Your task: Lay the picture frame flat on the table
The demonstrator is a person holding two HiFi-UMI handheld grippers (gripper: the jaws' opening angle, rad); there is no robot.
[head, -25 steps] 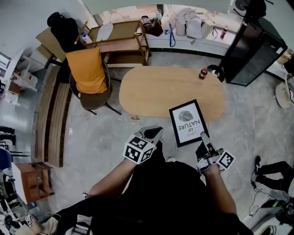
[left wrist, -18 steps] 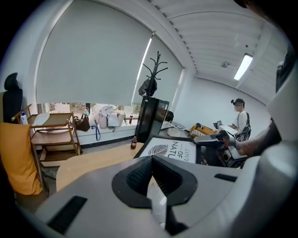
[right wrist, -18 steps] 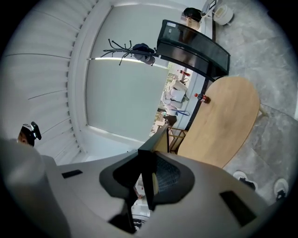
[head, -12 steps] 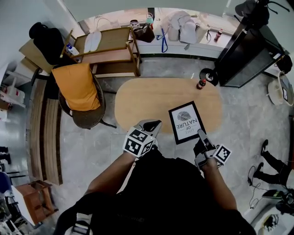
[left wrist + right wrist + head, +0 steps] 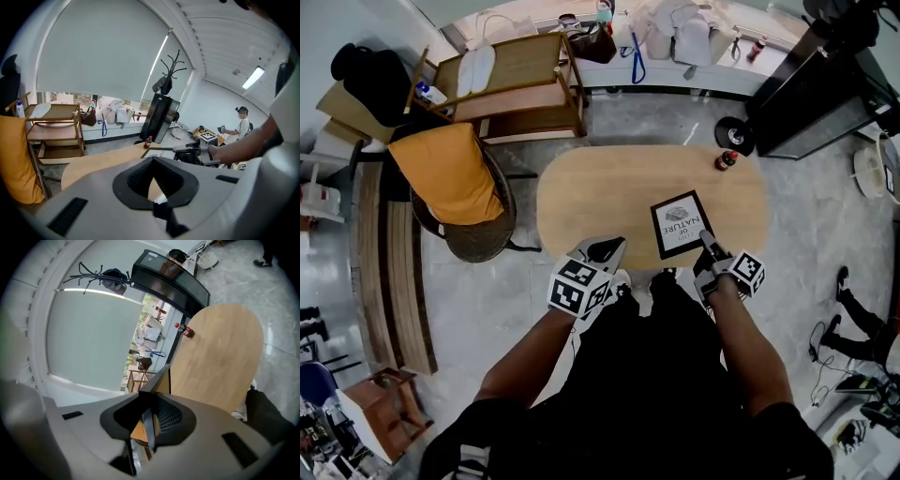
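- The right hand-held gripper (image 5: 704, 240) (image 5: 149, 418) has its jaws pinching the near edge of the picture frame (image 5: 680, 223) (image 5: 161, 379). In the right gripper view the frame is seen edge-on, as a thin dark strip between the two pads.
- The picture frame is black with a white print that carries the word "NATURE". Its face is up, and it is over the near right part of the oval wooden worktop (image 5: 609, 192). In the left gripper view the frame (image 5: 161, 151) looks almost level and very low over the wood. I cannot tell whether it already touches the worktop.
- The left hand-held gripper (image 5: 614, 246) (image 5: 152, 161) is at the near edge of the worktop, left of the frame and apart from it. Its jaws are pressed together at the tips, and there is nothing between them.
- A small dark bottle (image 5: 727, 161) (image 5: 148, 141) stands upright at the far right edge of the worktop, beyond the frame and apart from it.
- On the left of the worktop stands a wicker chair (image 5: 483, 236) with an orange cushion (image 5: 455, 173) over its back.
- Behind the chair, on the far left, is a wooden shelf unit (image 5: 511, 84).
- On the far right a black cabinet (image 5: 811, 89) stands on the floor, and the left gripper view shows a coat stand (image 5: 171, 70) beside it.
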